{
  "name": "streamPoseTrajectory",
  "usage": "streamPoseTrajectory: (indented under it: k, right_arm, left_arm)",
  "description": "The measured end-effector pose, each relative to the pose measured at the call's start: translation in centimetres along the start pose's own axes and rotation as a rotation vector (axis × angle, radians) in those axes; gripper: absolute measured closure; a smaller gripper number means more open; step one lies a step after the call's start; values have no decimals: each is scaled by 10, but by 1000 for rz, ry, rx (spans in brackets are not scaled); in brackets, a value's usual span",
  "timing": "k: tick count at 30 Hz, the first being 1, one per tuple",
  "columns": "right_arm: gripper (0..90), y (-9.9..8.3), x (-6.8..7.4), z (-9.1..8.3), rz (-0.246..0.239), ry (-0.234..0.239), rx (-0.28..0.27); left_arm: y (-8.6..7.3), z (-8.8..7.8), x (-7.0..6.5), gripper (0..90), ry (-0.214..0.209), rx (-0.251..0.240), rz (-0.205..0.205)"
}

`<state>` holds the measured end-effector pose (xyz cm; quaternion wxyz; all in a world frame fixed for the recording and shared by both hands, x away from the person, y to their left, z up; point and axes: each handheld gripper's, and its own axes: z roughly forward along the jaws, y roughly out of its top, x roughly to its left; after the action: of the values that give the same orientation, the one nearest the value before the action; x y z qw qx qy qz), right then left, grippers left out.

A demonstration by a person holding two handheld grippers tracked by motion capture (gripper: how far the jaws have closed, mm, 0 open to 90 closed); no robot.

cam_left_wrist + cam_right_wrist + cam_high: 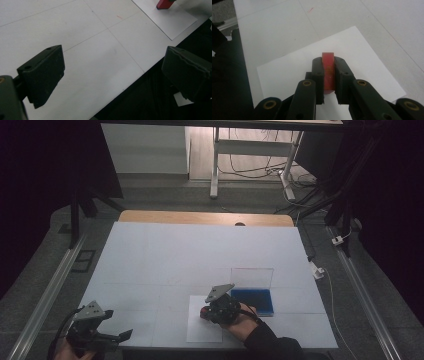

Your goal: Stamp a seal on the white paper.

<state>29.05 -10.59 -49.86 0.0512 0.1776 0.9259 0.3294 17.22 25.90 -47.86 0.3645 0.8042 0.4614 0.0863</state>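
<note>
My right gripper (328,75) is clamped on a small red block (328,72), holding it over the white paper sheet (287,72) near the table's front edge. My left gripper (112,75) is spread wide with nothing between its jaws, at the table's (200,250) front-left corner, well apart from the block. A blue tray (252,301) with a clear lid sits just beside my right hand (239,321).

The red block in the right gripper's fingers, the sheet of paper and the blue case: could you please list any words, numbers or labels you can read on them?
None can be read.
Red block, clamped in the right gripper: a faint darker mark on its face, too blurred to read.
Sheet of paper: blank.
Blue case with its clear lid: no lettering visible.
White tabletop: a small red mark, no text.
</note>
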Motion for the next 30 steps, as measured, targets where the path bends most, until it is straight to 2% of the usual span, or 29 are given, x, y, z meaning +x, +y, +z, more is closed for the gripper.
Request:
streamPoseTrajectory:
  k: [6, 14, 18, 30]
  right_arm:
    - [803, 2, 0, -7, 6, -2, -36]
    - [803, 3, 0, -14, -11, 8, -47]
    - [803, 3, -2, -19, 9, 14, -70]
    - [803, 1, -6, -32, 22, -6, -97]
  left_arm:
    - [0, 0, 0, 51, 0, -2, 1]
    - [0, -1, 0, 50, -1, -2, 0]
    - [0, -1, 0, 48, -5, -5, -1]
    - [-1, -1, 1, 47, -10, -10, -4]
